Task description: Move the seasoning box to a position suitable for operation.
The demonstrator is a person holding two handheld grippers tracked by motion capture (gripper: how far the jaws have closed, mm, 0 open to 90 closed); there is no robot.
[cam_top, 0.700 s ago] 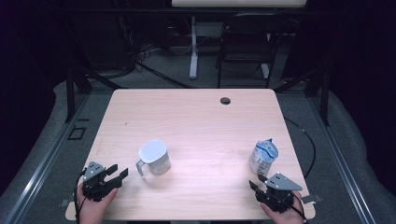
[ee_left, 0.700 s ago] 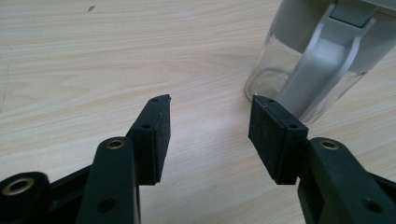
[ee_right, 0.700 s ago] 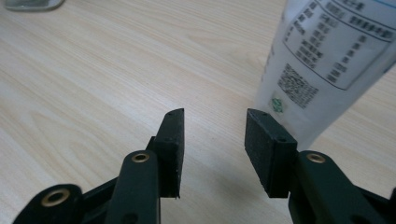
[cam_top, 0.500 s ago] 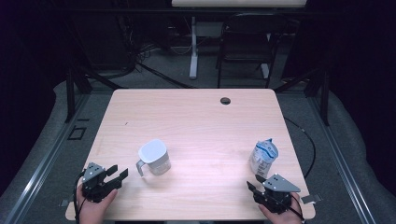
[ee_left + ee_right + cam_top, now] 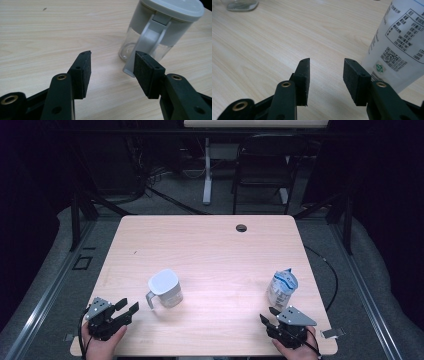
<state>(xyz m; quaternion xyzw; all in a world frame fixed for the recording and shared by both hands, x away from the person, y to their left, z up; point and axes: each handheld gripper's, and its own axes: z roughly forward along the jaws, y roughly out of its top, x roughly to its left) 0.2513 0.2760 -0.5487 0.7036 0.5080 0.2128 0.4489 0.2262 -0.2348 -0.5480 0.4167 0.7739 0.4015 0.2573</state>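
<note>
— Two things sit within your reach: the lidded pitcher (image 5: pixel 165 289) near the left of the counter (image 5: pixel 210 245), and the soft pouch (image 5: pixel 281 287) near the right.

— How do my hand-held grippers stand?

— Your left hand-held gripper (image 5: pixel 126 308) is wide open with nothing between its pads, pointing at the pitcher's handle (image 5: pixel 147 42). Your right hand-held gripper (image 5: pixel 267 315) is open and empty too, just near of the pouch.

— Where should I take hold?

— I'd say the pitcher is stiff, smooth plastic, clear-walled and seemingly empty, so light but slippery; pinch the flat handle, not the round body. The pouch looks soft and will likely buckle; grip its upper body gently, since it could tip.
</note>
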